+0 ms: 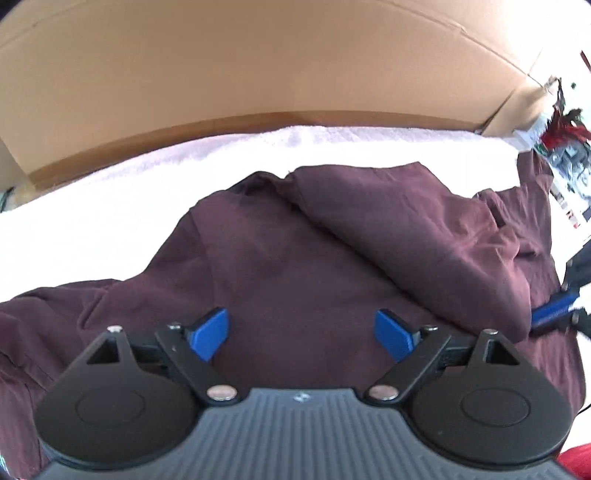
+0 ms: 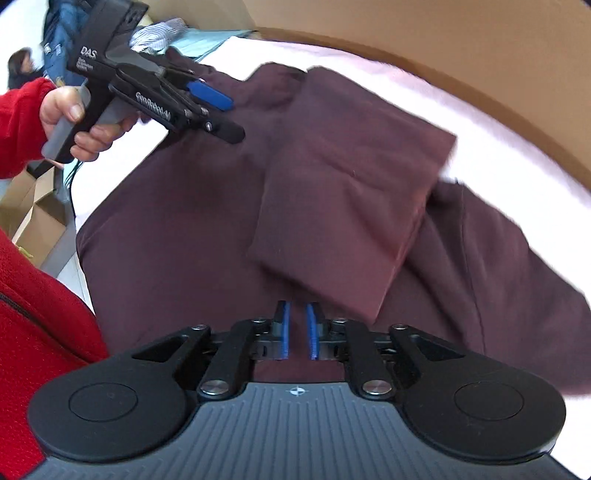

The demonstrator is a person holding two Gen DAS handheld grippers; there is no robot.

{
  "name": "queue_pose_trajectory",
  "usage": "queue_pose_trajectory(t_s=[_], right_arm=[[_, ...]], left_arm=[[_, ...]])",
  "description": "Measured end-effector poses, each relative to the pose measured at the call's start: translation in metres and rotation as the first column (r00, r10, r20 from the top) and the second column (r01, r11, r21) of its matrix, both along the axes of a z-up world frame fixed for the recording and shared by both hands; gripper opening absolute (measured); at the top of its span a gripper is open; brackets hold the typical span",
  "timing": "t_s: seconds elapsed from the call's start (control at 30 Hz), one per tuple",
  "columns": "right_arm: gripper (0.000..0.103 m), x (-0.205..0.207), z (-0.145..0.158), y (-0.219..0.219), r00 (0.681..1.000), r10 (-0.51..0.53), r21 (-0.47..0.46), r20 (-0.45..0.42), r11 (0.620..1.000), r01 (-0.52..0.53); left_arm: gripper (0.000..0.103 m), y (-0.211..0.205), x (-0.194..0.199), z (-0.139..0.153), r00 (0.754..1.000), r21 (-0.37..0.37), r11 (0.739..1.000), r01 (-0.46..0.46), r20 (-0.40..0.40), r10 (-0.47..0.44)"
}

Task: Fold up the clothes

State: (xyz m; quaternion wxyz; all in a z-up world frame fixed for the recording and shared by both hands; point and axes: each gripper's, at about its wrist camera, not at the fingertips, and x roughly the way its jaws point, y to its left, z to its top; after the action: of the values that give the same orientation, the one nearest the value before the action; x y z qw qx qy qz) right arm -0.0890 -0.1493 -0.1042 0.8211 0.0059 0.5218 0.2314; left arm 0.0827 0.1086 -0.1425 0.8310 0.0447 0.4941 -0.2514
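One maroon garment point(image 1: 295, 266) is shown spread on a white towel-like cover point(image 1: 92, 206), with one brown cardboard panel point(image 1: 258, 66) standing behind it. One part of the garment – a sleeve-like flap point(image 2: 351, 206) – is folded back across the body of the cloth, and lies diagonally over it.

Two grippers are seen. The left gripper point(image 1: 301, 334) is held above the middle of the garment, pointing down at it; its two blue fingers point(image 1: 208, 332) are set wide apart, and nothing is caught between them. In the right wrist view the same tool is seen gripped by one hand point(image 2: 79, 122) in a red sleeve point(image 2: 20, 125).

The right gripper point(image 2: 298, 330) is held over the near edge of the garment, just beside the lower corner of the folded flap. Its two blue pads point(image 2: 284, 328) are brought nearly together – a narrow gap is left between them, and no cloth is seen in that gap.

At the far left, one heap of other clothes point(image 2: 159, 33) is visible, blurred.
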Motion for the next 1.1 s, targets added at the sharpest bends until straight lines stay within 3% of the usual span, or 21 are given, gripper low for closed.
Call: queue_pose_trajectory(t_s=[0.07,0.1,0.13,0.2,0.3,0.4,0.47,0.5,0.6,0.73,0.83,0.9,1.0,1.1], right_arm=[[0.027,-0.006,0.012,-0.019,0.989,-0.14,0.112,0.055,0.985,0.133],[0.042,-0.006,0.019,-0.028,0.968,-0.234,0.184,0.091,0.959,0.215],[0.055,-0.004,0.025,-0.035,0.938,-0.325,0.241,0.123,0.927,0.289],[0.065,0.01,0.027,-0.044,0.861,-0.481,0.308,0.163,0.854,0.419],[0.065,0.053,0.012,-0.05,0.797,-0.597,0.31,0.094,0.778,0.546],[0.06,0.094,-0.013,-0.053,0.738,-0.674,0.243,0.013,0.718,0.652],[0.058,0.105,-0.024,-0.051,0.735,-0.678,0.264,-0.026,0.704,0.659],[0.05,0.108,-0.027,-0.048,0.74,-0.671,0.273,-0.038,0.706,0.654],[0.006,0.126,-0.024,-0.04,0.777,-0.629,0.269,-0.026,0.744,0.612],[0.006,0.129,0.009,-0.017,0.848,-0.529,0.397,0.029,0.785,0.476],[0.007,0.109,0.038,0.018,0.94,-0.335,0.47,0.067,0.841,0.267],[0.015,0.086,0.043,0.042,0.979,-0.196,0.463,0.049,0.873,0.152],[0.044,0.047,0.033,0.072,0.999,-0.037,0.41,-0.027,0.911,0.045],[0.044,0.008,0.013,0.093,0.993,0.032,0.323,-0.112,0.946,0.006]], left_arm=[[0.089,0.002,0.008,0.004,1.0,-0.021,1.0,-0.007,0.013,0.007],[0.09,0.002,0.011,0.006,1.0,-0.028,1.0,-0.011,0.018,0.011],[0.09,-0.002,0.012,0.003,1.0,-0.031,0.999,-0.014,0.023,0.015],[0.09,-0.006,0.015,0.004,0.999,-0.024,1.0,-0.013,0.031,0.013],[0.09,-0.011,0.013,0.01,0.999,-0.011,1.0,-0.003,0.041,0.003],[0.095,-0.012,0.001,0.016,0.997,0.019,1.0,0.006,0.075,-0.007],[0.098,-0.006,-0.011,0.019,0.997,0.015,1.0,-0.011,0.082,0.01],[0.098,-0.002,-0.016,0.02,0.997,0.012,1.0,-0.02,0.079,0.019],[0.098,0.01,-0.029,0.016,0.996,0.008,0.998,-0.057,0.068,0.057],[0.098,0.036,-0.037,0.015,0.991,-0.014,0.992,-0.127,0.042,0.128],[0.098,0.067,-0.039,0.022,0.979,-0.071,0.977,-0.202,0.02,0.204],[0.098,0.088,-0.04,0.029,0.97,-0.112,0.964,-0.239,0.007,0.242],[0.098,0.111,-0.04,0.035,0.961,-0.108,0.955,-0.274,0.012,0.277],[0.098,0.112,-0.034,0.033,0.963,-0.099,0.959,-0.265,0.01,0.268]])
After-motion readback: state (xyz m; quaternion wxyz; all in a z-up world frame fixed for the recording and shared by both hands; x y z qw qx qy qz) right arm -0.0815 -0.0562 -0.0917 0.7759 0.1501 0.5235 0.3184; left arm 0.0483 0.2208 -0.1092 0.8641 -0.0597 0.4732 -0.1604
